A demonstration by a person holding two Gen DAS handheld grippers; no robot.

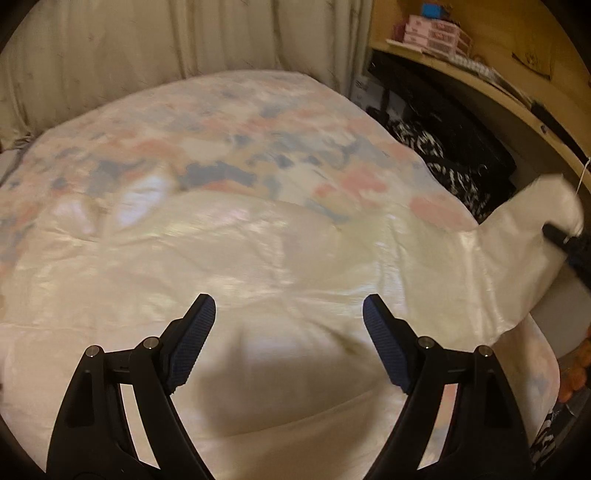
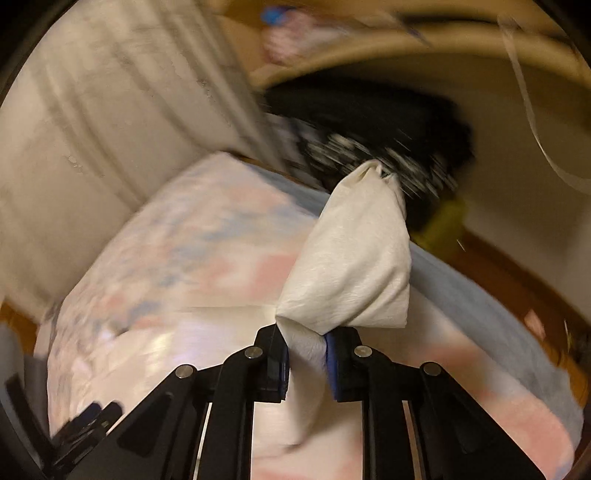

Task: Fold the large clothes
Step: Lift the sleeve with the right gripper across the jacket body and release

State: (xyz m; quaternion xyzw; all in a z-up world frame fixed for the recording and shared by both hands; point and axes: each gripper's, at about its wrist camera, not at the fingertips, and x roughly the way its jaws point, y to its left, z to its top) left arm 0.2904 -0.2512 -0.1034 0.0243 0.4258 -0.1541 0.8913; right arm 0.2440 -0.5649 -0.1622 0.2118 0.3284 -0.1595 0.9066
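Observation:
A large cream-white garment (image 1: 258, 266) lies spread over a bed with a pink, blue and white patterned cover (image 1: 207, 133). My left gripper (image 1: 289, 317) is open and empty, hovering just above the garment's near part. My right gripper (image 2: 306, 347) is shut on a bunched corner of the white garment (image 2: 354, 266) and holds it lifted above the bed's right side. That lifted corner also shows in the left wrist view (image 1: 535, 229) at the far right, with the right gripper's dark tip (image 1: 565, 240) on it.
A cream curtain (image 1: 166, 37) hangs behind the bed. A wooden shelf (image 1: 480, 77) with pink boxes (image 1: 432, 35) stands at the right, dark black-and-white clothing (image 1: 436, 147) under it. The bed's right edge drops off by the lifted corner.

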